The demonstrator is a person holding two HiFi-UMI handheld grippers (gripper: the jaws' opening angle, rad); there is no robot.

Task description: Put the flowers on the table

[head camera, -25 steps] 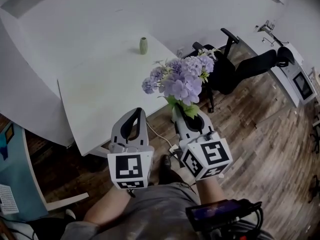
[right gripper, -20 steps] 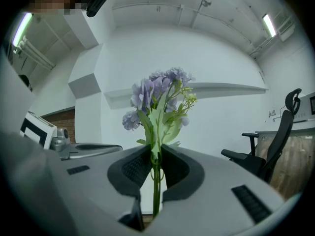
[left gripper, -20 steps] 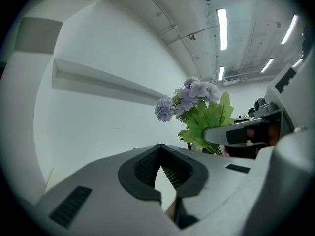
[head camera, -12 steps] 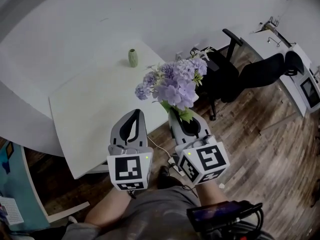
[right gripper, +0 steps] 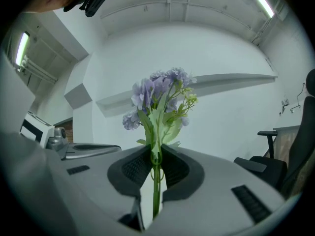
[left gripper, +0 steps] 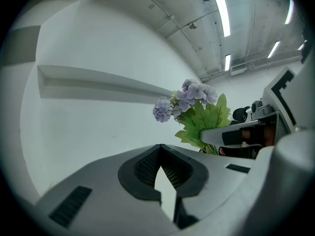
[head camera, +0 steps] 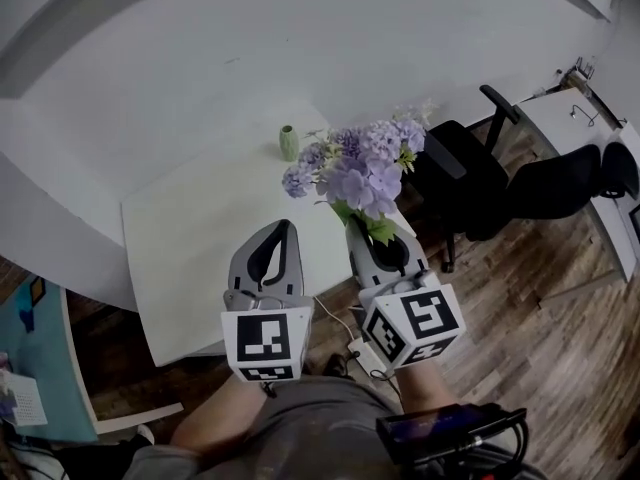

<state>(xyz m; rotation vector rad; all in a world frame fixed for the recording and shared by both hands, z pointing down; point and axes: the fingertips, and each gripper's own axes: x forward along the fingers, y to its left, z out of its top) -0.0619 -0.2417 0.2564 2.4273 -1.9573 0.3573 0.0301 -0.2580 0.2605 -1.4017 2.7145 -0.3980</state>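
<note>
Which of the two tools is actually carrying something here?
The right tool: its jaws pinch the stem of the purple flowers. The left tool is shut on nothing.

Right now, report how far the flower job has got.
Done: the flowers are picked up, with the right gripper shut on their stems. In hand: the bunch is held upright in the air by the white table's near edge, not resting on it. Left: lower it onto the table and release. The left gripper is shut and empty; a small green vase stands at the far edge.
</note>
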